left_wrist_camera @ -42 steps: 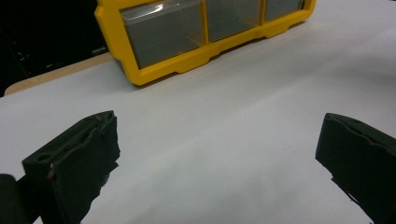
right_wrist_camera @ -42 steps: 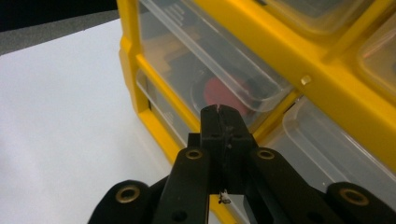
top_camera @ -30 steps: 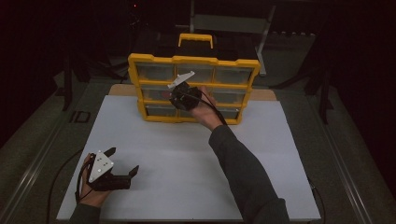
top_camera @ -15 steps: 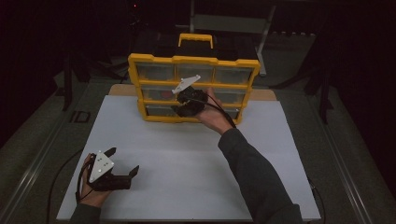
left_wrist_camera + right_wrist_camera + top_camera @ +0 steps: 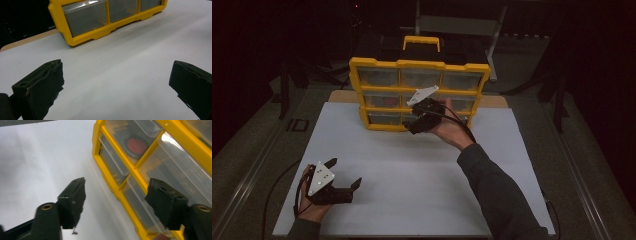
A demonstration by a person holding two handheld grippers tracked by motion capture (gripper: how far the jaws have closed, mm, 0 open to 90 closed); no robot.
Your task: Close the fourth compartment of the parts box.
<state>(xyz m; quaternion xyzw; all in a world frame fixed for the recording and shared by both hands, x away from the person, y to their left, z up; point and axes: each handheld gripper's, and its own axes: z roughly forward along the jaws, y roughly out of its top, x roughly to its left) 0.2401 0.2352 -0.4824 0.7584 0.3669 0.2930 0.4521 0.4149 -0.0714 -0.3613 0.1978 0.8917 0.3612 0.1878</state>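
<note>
- Tongs on the right point(image 5: 416, 125) have just been opening and now stand released with nothing between them, right at the front of the yellow drawer cabinet point(image 5: 419, 64).
- Left tongs point(image 5: 344, 174) rest spread wide on the white surface point(image 5: 412, 175), well apart from the cabinet.
- Clear drawers point(image 5: 113, 161) ahead of the right tongs look light, rigid and slick; one holds a red disc point(image 5: 137, 145).
- Best hold, I judge, is a drawer's protruding front lip; the smooth plastic could slip.
</note>
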